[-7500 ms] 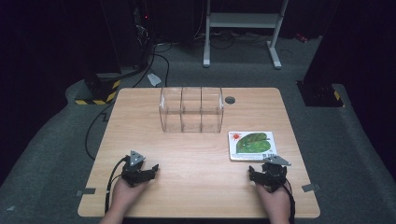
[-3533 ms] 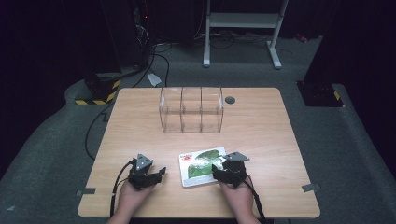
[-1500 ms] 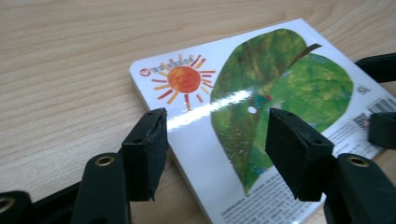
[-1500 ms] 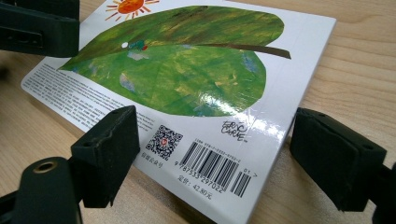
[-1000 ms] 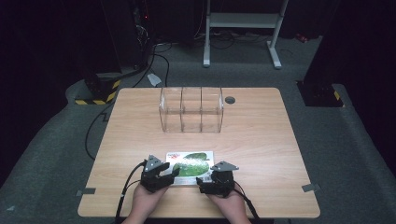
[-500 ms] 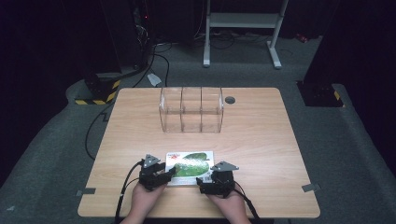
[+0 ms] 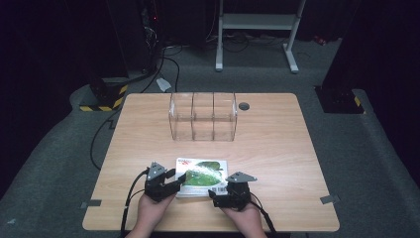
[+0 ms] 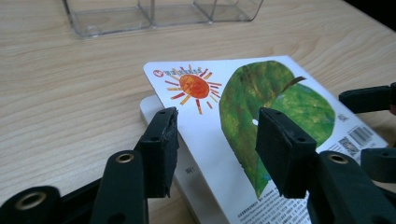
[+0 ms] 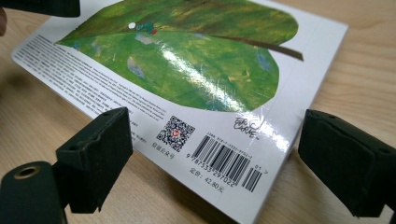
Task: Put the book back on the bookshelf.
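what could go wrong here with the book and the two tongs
1. In the left gripper view the book's cover is lifted off the pages; the left tongs, which have just been closing, straddle that edge and might pinch only the cover, bending it.
2. The right tongs stand wide at the barcode edge without gripping, and the glossy cover could slide on the table if pushed.

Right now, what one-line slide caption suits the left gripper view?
Left gripper fingers straddle the lifted cover of a leaf-picture book, closing in.
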### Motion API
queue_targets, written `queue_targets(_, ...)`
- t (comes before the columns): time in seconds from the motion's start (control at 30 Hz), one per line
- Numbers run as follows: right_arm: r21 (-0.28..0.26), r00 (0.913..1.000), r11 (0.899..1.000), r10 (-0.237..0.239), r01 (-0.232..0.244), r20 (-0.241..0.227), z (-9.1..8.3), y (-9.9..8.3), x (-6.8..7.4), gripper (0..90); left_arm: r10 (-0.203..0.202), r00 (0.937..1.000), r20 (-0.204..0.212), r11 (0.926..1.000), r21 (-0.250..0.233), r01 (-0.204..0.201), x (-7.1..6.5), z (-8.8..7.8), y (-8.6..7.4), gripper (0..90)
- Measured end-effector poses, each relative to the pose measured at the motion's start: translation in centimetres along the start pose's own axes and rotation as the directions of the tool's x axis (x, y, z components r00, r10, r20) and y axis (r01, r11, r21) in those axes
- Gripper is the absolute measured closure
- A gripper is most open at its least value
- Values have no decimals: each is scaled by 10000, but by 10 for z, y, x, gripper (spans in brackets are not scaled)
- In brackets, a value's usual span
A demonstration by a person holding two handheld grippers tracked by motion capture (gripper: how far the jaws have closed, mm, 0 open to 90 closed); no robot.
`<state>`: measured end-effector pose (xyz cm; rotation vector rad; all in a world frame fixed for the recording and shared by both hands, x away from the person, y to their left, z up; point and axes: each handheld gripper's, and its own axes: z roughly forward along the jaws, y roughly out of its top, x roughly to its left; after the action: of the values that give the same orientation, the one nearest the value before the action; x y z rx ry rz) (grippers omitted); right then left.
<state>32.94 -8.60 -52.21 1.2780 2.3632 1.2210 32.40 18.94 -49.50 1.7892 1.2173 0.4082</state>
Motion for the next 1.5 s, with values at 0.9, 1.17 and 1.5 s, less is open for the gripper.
queue_targets(0.9, 261, 9881, 9919, -1259, 1240, 887, -3, -8, 14, 95, -392, 9992, -94, 9916, 1228, 401, 10, 24, -15, 450)
queue_targets(1.17, 399, 9851, 9912, -1303, 1266, 1121, -1, -8, 17, 89, -546, 9982, 238, 9983, 201, 542, 6, 6, -2, 481)
queue_targets(1.5, 546, 9739, 9827, -1831, 1772, 1345, 1, -9, 22, 85, -429, 9981, 439, 9980, -440, 449, 1, -5, 5, 487)
